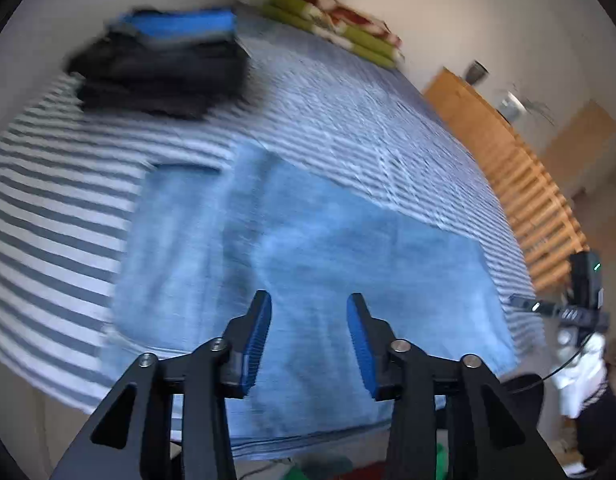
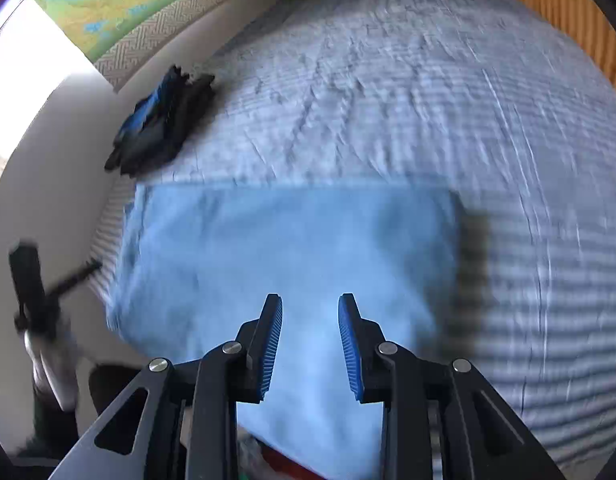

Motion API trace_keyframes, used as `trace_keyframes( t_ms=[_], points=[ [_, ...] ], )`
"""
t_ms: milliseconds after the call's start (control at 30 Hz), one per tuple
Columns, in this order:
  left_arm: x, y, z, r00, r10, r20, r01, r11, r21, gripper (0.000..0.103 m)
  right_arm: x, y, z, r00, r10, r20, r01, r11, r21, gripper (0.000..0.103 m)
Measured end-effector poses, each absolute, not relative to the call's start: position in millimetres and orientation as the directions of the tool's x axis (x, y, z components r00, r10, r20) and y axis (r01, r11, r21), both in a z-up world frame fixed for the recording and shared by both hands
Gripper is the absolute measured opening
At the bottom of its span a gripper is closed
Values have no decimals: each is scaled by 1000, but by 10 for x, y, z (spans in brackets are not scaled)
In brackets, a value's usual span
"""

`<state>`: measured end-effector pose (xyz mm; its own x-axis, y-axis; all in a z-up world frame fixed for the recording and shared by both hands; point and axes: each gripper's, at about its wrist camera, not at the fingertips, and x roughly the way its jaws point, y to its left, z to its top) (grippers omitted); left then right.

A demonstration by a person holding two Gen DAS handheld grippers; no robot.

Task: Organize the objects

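bed (image 1: 59,216): striped sheet | blue towel (image 1: 308,240): flat near the bed's front edge, ready to fold | dark folded pile (image 1: 159,76): done, far corner | left gripper (image 1: 309,338), right gripper (image 2: 310,338): both partly open, holding nothing, above towel

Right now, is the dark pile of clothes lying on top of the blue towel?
No, the dark pile sits apart on the striped bedding, beyond the blue towel.

A striped bedspread (image 1: 348,120) covers the bed — beyond it, a wooden slatted frame (image 1: 540,204) stands by the wall.
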<state>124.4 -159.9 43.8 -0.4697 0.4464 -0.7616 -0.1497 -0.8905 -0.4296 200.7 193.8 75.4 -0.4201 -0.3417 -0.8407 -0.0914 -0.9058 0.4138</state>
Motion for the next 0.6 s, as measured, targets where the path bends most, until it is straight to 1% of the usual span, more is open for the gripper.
trace_keyframes(
  t_ms=[67,100,133,167,200,267,333,433,533,600],
  points=[
    [1246,-1516,223,-419,395,-818,-139,-918,-372,43,2159,1950,560,-378,-361,-852,-80,-905,419,26],
    [1257,-1481,82,-400,328,-856,-135,-945,-299,40,2224,1934,422,-337,-318,-886,-74,-930,361,26],
    [1274,-1466,-20,-388,302,-871,-142,-953,-267,34,2281,1925,306,-304,-250,-919,-66,-957,282,23],
    [1302,-1458,-67,-397,289,-871,-155,-957,-246,33,2350,1960,224,-285,-193,-939,-70,-973,222,23],
    [1333,-1436,-36,-414,270,-869,-160,-962,-223,33,2415,2062,208,-289,-203,-936,-91,-967,238,23],
    [1360,-1374,83,-429,235,-872,-131,-972,-197,34,2496,2283,320,-343,-264,-901,-141,-934,328,23],
    [1420,-1180,289,-448,278,-850,-172,-959,-223,34,2538,2463,506,-430,-282,-858,-150,-915,375,23],
    [1531,-572,551,-438,384,-813,-322,-911,-257,35,2456,2615,647,-487,-292,-823,-162,-896,414,25],
    [1829,116,714,-345,498,-795,-495,-817,-297,36,2442,2724,675,-505,-322,-801,-181,-868,463,25],
    [2076,585,678,-261,541,-800,-601,-739,-304,36,2514,2633,650,-496,-306,-812,-161,-887,433,25]
  ],
)
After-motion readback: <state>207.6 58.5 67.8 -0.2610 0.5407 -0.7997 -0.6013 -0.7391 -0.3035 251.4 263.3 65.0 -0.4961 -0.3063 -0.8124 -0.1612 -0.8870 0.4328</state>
